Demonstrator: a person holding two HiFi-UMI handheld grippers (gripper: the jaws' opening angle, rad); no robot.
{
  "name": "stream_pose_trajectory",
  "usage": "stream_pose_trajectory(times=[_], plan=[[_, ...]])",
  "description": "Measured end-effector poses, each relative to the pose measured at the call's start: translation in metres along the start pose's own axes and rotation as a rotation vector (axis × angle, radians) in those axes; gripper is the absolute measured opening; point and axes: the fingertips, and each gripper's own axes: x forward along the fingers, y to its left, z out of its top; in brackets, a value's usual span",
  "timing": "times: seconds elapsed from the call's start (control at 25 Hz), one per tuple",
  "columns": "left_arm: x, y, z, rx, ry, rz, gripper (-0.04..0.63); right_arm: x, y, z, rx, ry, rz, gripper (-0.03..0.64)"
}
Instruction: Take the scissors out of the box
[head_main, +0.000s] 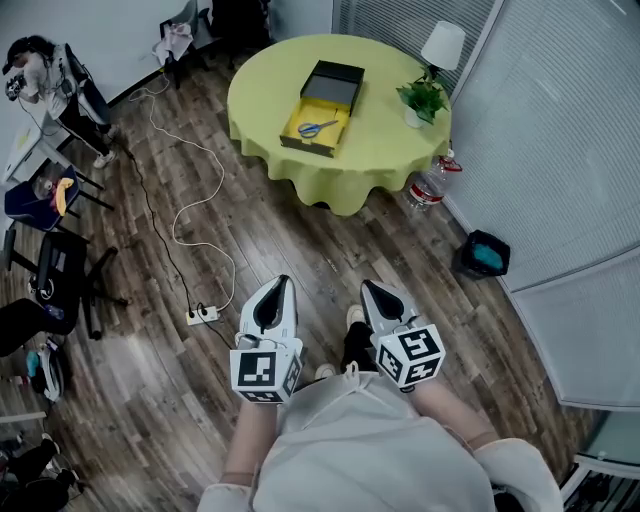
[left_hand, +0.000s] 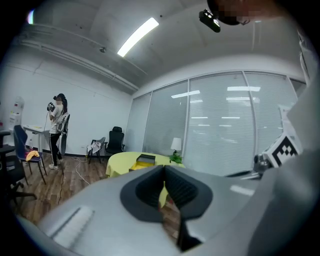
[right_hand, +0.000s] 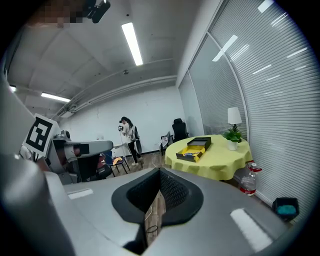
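Note:
An open box with a yellow inside and a black lid lies on a round table with a yellow-green cloth, far ahead of me. Blue-handled scissors lie in the yellow part. My left gripper and right gripper hang side by side over the wooden floor, well short of the table, both shut and empty. The left gripper view shows the left gripper with its pads together and the box small beyond. In the right gripper view the right gripper points left of the box.
A potted plant and a white lamp stand on the table's right side. A water bottle and a dark bin sit on the floor to its right. A power strip with a white cable lies left. A person stands far left among chairs.

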Motion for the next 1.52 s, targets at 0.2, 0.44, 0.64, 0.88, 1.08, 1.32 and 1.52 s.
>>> stream_pose_trajectory(times=[0.2, 0.44, 0.64, 0.88, 1.08, 1.32, 1.52], plan=[[0.042, 0.021, 0.002, -0.015, 0.005, 0.038, 0.007, 0.047, -0.025, 0.010, 0.006, 0.009, 0.032, 0.000], [0.132, 0.039, 0.018, 0.006, 0.006, 0.084, 0.008, 0.129, -0.077, 0.041, 0.000, 0.035, 0.101, 0.000], [0.228, 0.046, 0.036, 0.021, 0.015, 0.098, 0.008, 0.195, -0.141, 0.089, -0.022, 0.028, 0.129, 0.000], [0.328, 0.047, 0.035, 0.043, 0.055, 0.097, 0.007, 0.258, -0.217, 0.120, -0.024, 0.039, 0.122, 0.000], [0.379, 0.051, 0.025, 0.085, 0.126, 0.084, 0.008, 0.293, -0.254, 0.128, -0.005, 0.070, 0.113, 0.000], [0.426, 0.075, 0.014, 0.052, 0.206, 0.070, 0.006, 0.325, -0.277, 0.135, 0.025, 0.081, 0.065, 0.000], [0.477, 0.094, 0.010, 0.048, 0.235, -0.053, 0.006, 0.354, -0.293, 0.140, 0.053, 0.084, -0.035, 0.000]])
